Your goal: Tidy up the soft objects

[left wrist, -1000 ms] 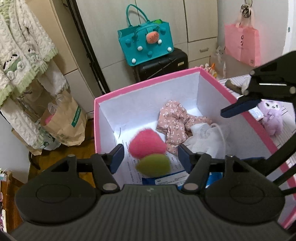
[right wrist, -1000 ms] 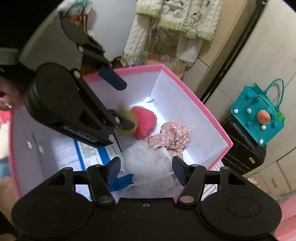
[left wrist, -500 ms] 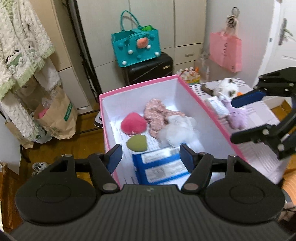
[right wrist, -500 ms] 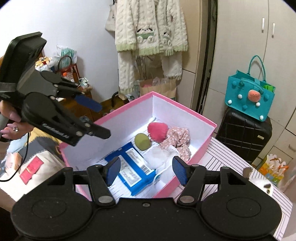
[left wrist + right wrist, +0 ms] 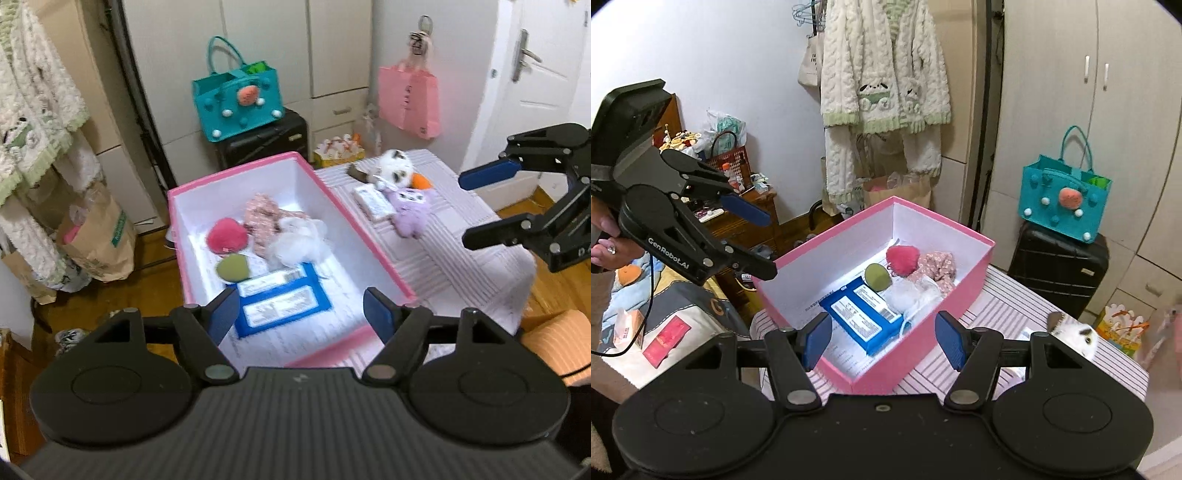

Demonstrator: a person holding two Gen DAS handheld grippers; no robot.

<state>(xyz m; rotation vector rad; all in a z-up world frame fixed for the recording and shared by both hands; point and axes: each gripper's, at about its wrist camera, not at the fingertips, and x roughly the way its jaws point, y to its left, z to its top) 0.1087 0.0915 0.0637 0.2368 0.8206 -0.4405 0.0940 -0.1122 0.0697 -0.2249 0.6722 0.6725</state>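
Note:
A pink box [image 5: 332, 195] with white walls stands on a striped tablecloth [image 5: 454, 236]. Inside lie a pink pompom [image 5: 226, 240], a green puff [image 5: 233, 267], a floral cloth [image 5: 262, 218], a white mesh bundle [image 5: 299, 240] and a blue packet [image 5: 280, 299]. A panda plush [image 5: 397, 171] and a purple plush [image 5: 410, 210] rest on the cloth to the right of the box. My left gripper [image 5: 301, 312] hovers above the box's near end, its jaws opening with nothing between them. To the right of the box, over the cloth, my right gripper [image 5: 884, 339] is open and empty.
A teal bag [image 5: 236, 105] sits on a black suitcase [image 5: 266, 142] behind the box. A pink bag [image 5: 410, 99] hangs by the door. A paper bag [image 5: 96, 236] and hanging knitwear [image 5: 882, 70] stand at the left. A small flat packet [image 5: 375, 201] lies beside the plushes.
Both grippers rose and drew back out of the box, so the whole box and the blue packet now show. The left jaws stand wider. The box contents stayed put.

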